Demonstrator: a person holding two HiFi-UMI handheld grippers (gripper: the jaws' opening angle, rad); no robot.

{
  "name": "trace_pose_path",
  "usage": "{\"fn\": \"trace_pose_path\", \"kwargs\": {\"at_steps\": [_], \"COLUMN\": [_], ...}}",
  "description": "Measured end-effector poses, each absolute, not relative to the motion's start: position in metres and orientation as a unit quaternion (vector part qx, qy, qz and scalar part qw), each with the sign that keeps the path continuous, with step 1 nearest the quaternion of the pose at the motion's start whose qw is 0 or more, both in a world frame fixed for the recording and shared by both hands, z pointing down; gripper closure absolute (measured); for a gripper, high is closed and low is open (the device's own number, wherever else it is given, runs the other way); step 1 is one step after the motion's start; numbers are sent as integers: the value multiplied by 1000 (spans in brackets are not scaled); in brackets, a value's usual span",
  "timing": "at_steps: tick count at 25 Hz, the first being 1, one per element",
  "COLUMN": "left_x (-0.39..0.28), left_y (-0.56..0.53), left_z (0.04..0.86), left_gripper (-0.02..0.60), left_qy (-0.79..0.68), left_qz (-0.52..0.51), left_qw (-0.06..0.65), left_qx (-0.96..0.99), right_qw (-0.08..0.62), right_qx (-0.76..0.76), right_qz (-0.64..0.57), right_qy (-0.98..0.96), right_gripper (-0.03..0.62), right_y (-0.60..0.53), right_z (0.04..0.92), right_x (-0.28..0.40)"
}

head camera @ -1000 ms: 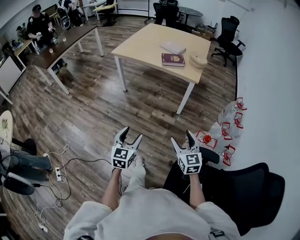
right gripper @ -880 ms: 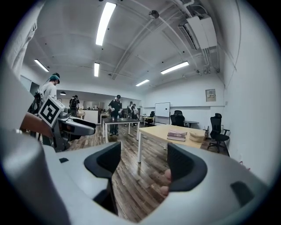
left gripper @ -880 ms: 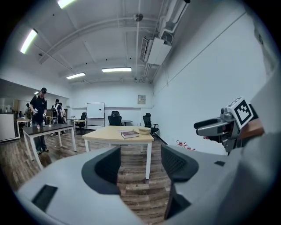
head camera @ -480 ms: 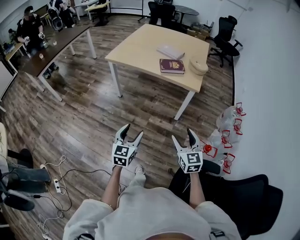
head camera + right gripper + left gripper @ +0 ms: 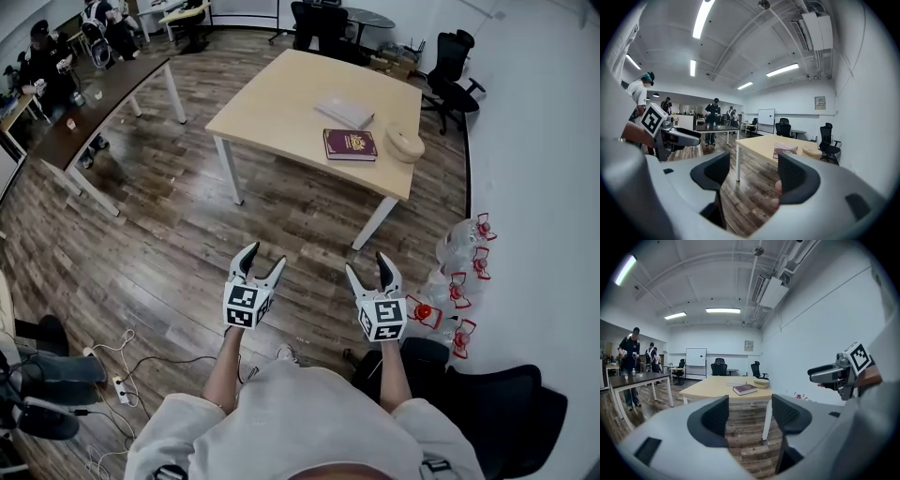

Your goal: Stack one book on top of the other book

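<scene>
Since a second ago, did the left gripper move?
Yes. The left gripper went forward toward the wooden table; the power strip on the floor now lies farther behind it.

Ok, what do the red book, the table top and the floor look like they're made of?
Red book: probably a hardcover in cloth or leatherette, matte maroon with gold print. Table top: likely pale wood-look laminate, smooth and even. Floor: wood or vinyl planks, with grain, seams and slight sheen.

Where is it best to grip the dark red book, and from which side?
Probably the near long edge of the dark red book, coming from the front of the table: it lies flat there, and a round beige object sits beside its right end.
</scene>
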State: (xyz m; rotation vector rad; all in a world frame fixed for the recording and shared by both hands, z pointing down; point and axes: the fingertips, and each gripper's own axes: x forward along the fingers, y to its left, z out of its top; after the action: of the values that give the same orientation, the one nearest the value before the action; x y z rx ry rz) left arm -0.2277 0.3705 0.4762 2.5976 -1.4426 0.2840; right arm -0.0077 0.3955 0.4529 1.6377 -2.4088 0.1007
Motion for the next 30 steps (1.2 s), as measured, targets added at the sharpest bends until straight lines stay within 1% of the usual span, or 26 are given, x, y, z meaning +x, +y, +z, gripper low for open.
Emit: {"fn": "trace_pose_path", "kwargs": {"at_steps": [8, 20, 30], "left_x": [-244, -261, -251], "left_y": [318, 284, 224], "left_z": [474, 479, 490], "left_gripper": [295, 296, 296], "left_qy": [-473, -483, -499], "left_qz": [93, 97, 104], "left_qw": [69, 70, 74], "left_qx": [873, 867, 857], "right_qw": [112, 121, 122], "right_qx": [568, 558, 540], "right_qz": [25, 25, 35], "right_qy": [-815, -820, -832], "right_gripper": [292, 299, 299], "right_y": [347, 305, 238], "right_z": [451, 459, 477], "right_x": [-26, -43, -35]}}
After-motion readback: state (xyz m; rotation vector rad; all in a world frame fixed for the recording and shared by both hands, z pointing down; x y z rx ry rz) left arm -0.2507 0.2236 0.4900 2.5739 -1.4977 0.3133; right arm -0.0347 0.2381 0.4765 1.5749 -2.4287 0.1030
